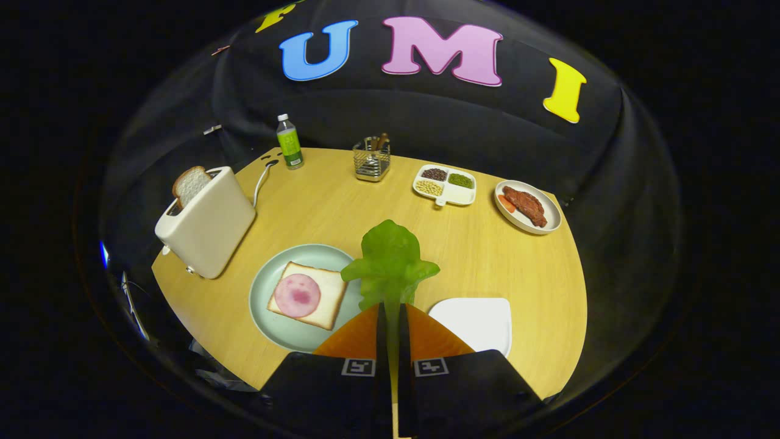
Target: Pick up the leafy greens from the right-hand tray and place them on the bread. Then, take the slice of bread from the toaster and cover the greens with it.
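My gripper (pixel 390 310) is shut on the stem end of the leafy greens (pixel 390 259), which stick out ahead of the fingertips, held above the table. Just left of the fingers lies a pale green plate (pixel 268 277) with a bread slice (pixel 323 302) topped by a round pink ham slice (pixel 297 295). Right of the fingers sits the white square tray (pixel 478 320), bare. Farther left stands a cream toaster (pixel 210 222) with a slice of bread (pixel 190 184) sticking out of its slot.
Along the far side of the wooden table (pixel 341 207) stand a green-labelled bottle (pixel 289 142), a wire holder (pixel 372 160), a divided dish of beans (pixel 445 184) and a plate of meat (pixel 528 206). The toaster's cord (pixel 262 180) trails toward the bottle.
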A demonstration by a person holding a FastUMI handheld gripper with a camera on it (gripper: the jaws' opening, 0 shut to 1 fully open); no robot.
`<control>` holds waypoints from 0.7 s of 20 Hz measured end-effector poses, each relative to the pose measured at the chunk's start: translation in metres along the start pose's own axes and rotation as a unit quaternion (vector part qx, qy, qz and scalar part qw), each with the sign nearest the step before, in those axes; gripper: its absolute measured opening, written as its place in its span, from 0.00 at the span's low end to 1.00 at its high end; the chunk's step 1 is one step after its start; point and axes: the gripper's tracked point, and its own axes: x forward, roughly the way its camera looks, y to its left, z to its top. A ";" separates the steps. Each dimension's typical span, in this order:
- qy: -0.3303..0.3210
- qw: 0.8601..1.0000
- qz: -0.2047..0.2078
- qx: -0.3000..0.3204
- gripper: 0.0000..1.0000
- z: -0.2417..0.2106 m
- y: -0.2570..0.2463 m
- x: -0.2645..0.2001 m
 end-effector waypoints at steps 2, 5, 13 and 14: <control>-0.005 1.000 0.014 -0.001 0.08 0.005 0.027 0.005; -0.008 1.000 0.029 -0.008 0.08 0.009 0.057 0.014; 0.011 0.999 0.033 -0.033 0.11 0.000 0.096 0.042; 0.013 0.999 0.032 -0.037 0.11 -0.001 0.099 0.046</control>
